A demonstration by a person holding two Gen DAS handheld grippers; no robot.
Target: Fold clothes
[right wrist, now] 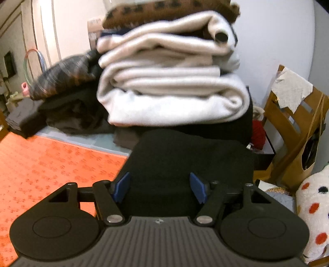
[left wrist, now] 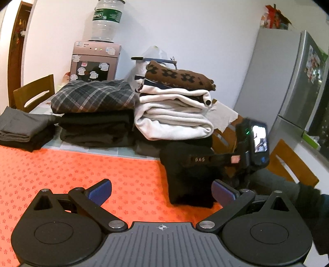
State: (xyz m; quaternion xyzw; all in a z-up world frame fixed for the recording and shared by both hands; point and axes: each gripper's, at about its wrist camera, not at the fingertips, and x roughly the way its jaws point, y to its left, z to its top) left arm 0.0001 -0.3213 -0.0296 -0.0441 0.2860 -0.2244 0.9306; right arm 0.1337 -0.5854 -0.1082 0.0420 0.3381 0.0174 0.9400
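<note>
Left wrist view: the left gripper (left wrist: pixel 161 193) hangs over the orange cloth (left wrist: pixel 72 174), its blue pads (left wrist: pixel 100 192) spread wide with nothing between them. The folded black garment (left wrist: pixel 189 180) lies on the cloth just right of the gap, its near left corner in front of the right pad and outside the jaws. The right gripper (left wrist: pixel 207 159) reaches in from the right over the top of the garment (its body with a lit screen sits further right); from here I cannot tell how its jaws stand. Behind the garment rises a stack of cream clothes (left wrist: pixel 174 117) topped by a brown patterned knit (left wrist: pixel 181 77). Left of that stack is a plaid pile (left wrist: pixel 92 96) on dark folds, and further left a low grey pile (left wrist: pixel 22 127).

Right wrist view: the right gripper (right wrist: pixel 161 188) points down at the black garment (right wrist: pixel 185 156), which fills the space between and ahead of the pads. The pads (right wrist: pixel 121 188) stand well apart at the garment's near edge; whether they press on the cloth is not clear, so I cannot tell if it is gripped. Directly behind the garment is the cream stack (right wrist: pixel 170 82), blurred, with the knit (right wrist: pixel 164 10) on top. The orange cloth (right wrist: pixel 51 164) lies left of the garment, a wooden chair (right wrist: pixel 294 127) to its right
</note>
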